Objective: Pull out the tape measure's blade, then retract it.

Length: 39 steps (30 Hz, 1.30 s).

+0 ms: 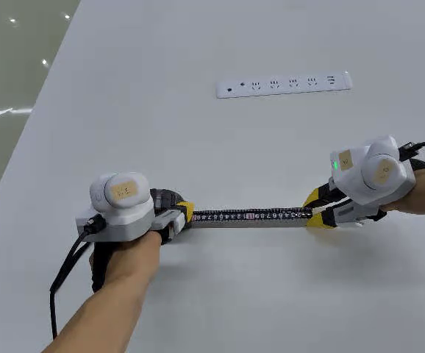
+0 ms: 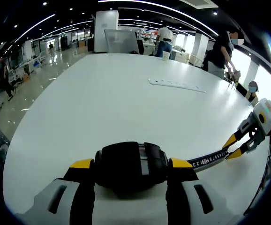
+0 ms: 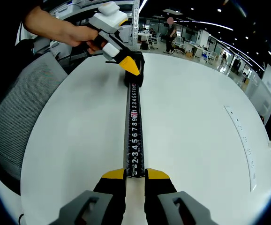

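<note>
White tabletop (image 1: 198,147); tape measure's blade (image 1: 249,215) level, case (image 1: 167,202) left, tip (image 1: 308,214) right

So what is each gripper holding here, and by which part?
The left gripper clamps the tape measure's case across its sides. The right gripper pinches the blade at its free tip, with the blade drawn out between them.

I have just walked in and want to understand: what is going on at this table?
A person holds a gripper in each hand. The left gripper is shut on the case of the tape measure, the right gripper on the tip of its blade. The blade is stretched out between them over the white table.
</note>
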Tool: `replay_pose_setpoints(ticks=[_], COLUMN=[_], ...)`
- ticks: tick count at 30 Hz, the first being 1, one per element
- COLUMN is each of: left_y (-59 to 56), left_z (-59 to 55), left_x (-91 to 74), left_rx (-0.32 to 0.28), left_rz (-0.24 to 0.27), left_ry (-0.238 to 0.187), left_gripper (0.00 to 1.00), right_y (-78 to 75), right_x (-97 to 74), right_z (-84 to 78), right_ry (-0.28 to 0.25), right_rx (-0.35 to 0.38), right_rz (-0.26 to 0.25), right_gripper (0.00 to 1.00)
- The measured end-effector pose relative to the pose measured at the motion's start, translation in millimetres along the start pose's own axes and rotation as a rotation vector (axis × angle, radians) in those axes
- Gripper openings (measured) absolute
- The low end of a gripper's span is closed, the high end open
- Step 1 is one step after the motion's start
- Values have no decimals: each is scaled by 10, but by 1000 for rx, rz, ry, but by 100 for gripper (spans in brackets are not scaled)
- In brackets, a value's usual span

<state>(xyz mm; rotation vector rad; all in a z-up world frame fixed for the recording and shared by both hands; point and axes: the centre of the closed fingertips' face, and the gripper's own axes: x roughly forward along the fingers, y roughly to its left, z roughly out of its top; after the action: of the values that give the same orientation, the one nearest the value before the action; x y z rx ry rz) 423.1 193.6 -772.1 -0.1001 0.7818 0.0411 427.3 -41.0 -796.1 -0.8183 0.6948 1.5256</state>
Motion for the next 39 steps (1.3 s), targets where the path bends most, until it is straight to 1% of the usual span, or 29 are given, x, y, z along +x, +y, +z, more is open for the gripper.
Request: replay_pose_setpoints(ticks=[10,16,25,28,34,39], left_y=[1,0,-3,-2,0,-1], left_z=[0,1,-1,-1,1,1], left_x=[-6,-4,-10,-8,-11,-11], left_rx=[-3,-2,-4,-5,-7,-7], left_rz=[-4,-4,-5,-5,-7,-7], left_ry=[1,3,4,5,6,6], left_gripper=[56,57,57,57,57,57], right_y=[6,-10,-100,-78,-100,-49], right_x=[72,124,246,260,324,319], right_z=[104,131,126,174,235,314], right_ry=[-13,-19,-30,-34,-43,-49], right_rx=[-3,-1,0,0,-5,-4], right_rz=[3,4,3,2,3,2], right_gripper=[10,10,11,11,11,11])
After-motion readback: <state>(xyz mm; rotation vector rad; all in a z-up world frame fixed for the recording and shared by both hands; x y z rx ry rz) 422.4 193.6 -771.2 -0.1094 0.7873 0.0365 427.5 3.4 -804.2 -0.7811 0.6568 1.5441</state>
